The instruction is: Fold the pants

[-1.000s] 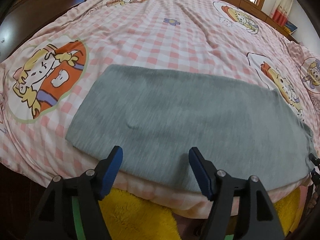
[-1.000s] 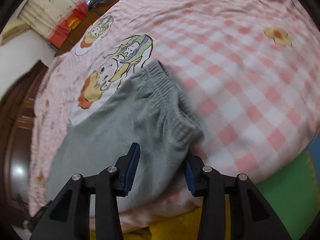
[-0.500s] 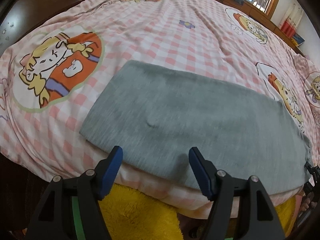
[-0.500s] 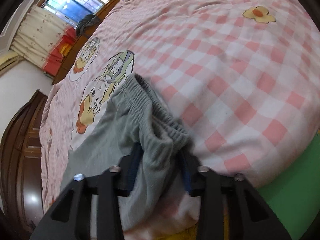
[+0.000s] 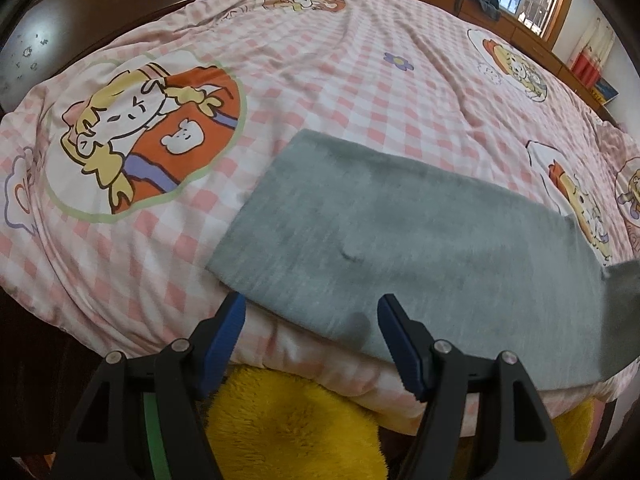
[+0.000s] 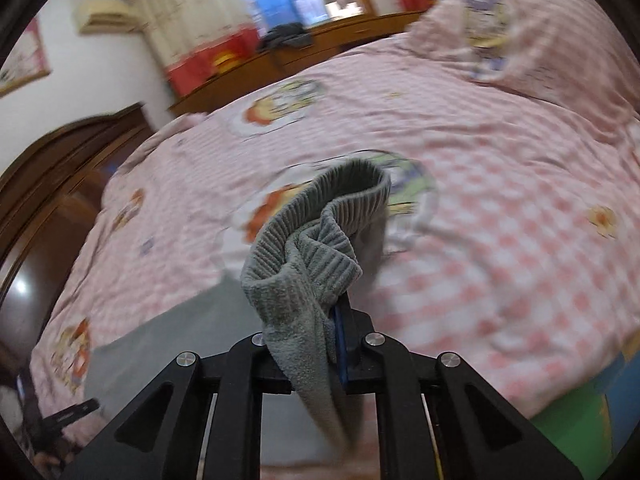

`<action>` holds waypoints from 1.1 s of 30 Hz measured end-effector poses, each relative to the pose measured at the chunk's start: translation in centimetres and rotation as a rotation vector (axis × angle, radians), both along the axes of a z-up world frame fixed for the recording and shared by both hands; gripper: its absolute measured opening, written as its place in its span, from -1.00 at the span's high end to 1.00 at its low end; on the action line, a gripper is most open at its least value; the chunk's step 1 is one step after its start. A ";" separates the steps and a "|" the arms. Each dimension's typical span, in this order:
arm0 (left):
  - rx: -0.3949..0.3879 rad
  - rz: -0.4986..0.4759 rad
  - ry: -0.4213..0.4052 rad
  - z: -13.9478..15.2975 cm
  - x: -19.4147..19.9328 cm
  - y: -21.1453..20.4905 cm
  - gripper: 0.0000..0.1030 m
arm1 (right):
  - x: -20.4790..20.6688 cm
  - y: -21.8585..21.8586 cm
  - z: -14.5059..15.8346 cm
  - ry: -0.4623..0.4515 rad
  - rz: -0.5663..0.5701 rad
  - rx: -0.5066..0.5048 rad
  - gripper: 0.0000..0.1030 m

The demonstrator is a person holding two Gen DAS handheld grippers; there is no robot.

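Your right gripper [image 6: 320,320] is pinching the pants [image 6: 316,248] by the waistband, lifting it off the bed [image 6: 500,208]. Your left gripper [image 5: 310,322] is hovering wide open, gripping nothing, at the near edge where the legs are lying flat.

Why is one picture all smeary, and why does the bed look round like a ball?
Right wrist view: motion blur smears the bedspread and window, while the right claw and its pinched gray pants look sharp. Left wrist view: mostly clear, the pants slightly soft. Both views: the fisheye lens bulges the bed.
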State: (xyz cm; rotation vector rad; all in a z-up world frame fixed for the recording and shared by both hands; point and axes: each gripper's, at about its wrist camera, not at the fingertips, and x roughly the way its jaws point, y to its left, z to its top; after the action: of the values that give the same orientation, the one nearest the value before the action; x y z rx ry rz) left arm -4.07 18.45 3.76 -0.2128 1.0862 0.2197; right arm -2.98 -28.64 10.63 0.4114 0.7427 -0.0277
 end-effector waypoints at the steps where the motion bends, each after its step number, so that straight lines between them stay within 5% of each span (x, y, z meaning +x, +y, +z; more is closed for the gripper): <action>1: 0.015 -0.005 0.007 0.0 0.1 0.0 -0.40 | 0.4 1.0 0.1 0.001 0.029 -0.009 0.73; 5: 0.080 -0.028 0.027 0.0 0.6 0.6 -0.40 | 1.7 6.1 0.5 0.008 0.148 -0.041 0.74; 24: 0.057 -0.059 0.010 0.3 -0.7 5.2 -0.40 | 2.9 29.0 0.0 0.001 0.566 -0.013 0.75; 33: 0.040 -0.054 0.011 0.0 -1.1 7.3 -0.39 | 3.1 37.2 -2.4 0.044 0.658 -0.079 0.75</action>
State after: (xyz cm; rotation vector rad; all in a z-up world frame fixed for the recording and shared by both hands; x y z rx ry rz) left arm -5.14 25.75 3.71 -0.1461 1.0965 0.1944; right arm 0.09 8.55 8.27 0.0771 0.8890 0.5512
